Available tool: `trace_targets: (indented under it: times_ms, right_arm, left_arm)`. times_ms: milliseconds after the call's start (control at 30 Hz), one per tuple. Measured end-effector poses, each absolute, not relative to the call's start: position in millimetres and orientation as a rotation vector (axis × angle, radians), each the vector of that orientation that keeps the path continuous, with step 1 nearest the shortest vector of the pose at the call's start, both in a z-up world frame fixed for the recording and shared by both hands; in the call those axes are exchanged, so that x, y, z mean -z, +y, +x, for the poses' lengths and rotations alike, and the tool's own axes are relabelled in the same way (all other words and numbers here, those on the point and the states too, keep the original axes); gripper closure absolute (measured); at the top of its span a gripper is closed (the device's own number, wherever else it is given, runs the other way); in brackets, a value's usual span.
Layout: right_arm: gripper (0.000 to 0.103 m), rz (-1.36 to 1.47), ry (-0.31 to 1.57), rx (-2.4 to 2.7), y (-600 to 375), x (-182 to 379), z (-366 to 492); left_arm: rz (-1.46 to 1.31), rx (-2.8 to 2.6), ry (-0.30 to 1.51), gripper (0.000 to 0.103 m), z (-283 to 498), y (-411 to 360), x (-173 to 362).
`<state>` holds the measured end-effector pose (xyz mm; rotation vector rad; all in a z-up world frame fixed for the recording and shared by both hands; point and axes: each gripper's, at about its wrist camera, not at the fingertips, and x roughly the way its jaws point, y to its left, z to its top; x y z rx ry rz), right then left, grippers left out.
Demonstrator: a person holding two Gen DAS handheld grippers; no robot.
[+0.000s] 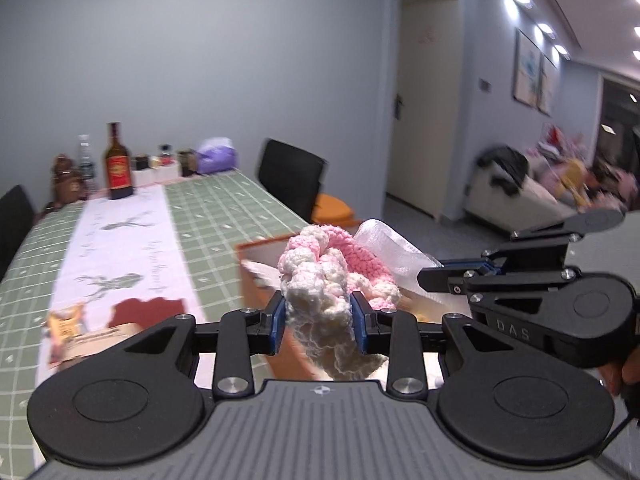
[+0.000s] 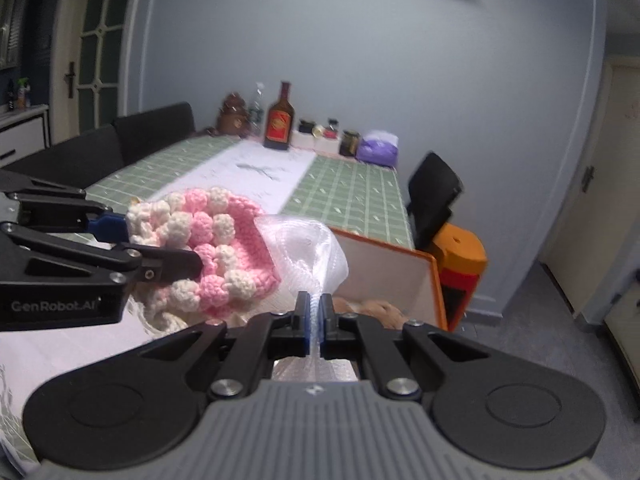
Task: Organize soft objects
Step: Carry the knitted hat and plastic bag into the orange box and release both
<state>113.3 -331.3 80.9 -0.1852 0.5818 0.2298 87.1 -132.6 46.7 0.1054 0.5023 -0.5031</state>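
While our left gripper (image 1: 319, 322) pinches the pink-and-cream knit (image 1: 334, 276) and our right gripper (image 2: 316, 322) is pressed tight on a strip of the white mesh bag (image 2: 310, 252), both are held up over the open orange box (image 2: 400, 270) at the near table (image 1: 224, 216) edge. The knit sits at the bag's mouth, touching it. Beyond: a white runner (image 1: 120, 240), a dark bottle (image 1: 119, 164), jars (image 2: 349, 142), a purple bag (image 2: 378, 146); a black chair (image 1: 290, 178) stands beside the box.
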Motion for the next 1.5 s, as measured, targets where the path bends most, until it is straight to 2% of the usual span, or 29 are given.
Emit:
trace_targets:
  times_ms: [333,867,967,1233,1300,1333,1433,1500]
  right_arm:
    - [0.102,-0.221,0.790,-0.240,-369,-50,143]
    - [0.100,-0.266,0.996,-0.298,-375,-2,183]
    - [0.099,-0.268,1.017,-0.300,-376,4,188]
    - [0.098,-0.299,1.042,-0.318,-373,12,192]
    - [0.095,-0.307,1.043,-0.319,-373,11,192]
    - [0.091,-0.310,1.042,-0.318,-372,9,192]
    - [0.067,-0.323,1.030,-0.301,-373,3,191]
    - [0.061,-0.329,1.018,-0.293,-373,-2,190]
  left_arm:
    - [0.287,0.600,0.645,0.066,108,-199,-18]
    - [0.468,0.646,0.791,0.065,122,-235,30]
    - [0.474,0.637,0.801,0.062,128,-235,31]
    - [0.457,0.624,0.802,0.046,135,-233,31]
    - [0.463,0.620,0.795,0.041,135,-232,28]
    - [0.468,0.616,0.789,0.040,134,-231,26]
    - [0.490,0.603,0.772,0.037,131,-228,19]
    - [0.489,0.594,0.754,0.026,128,-225,14]
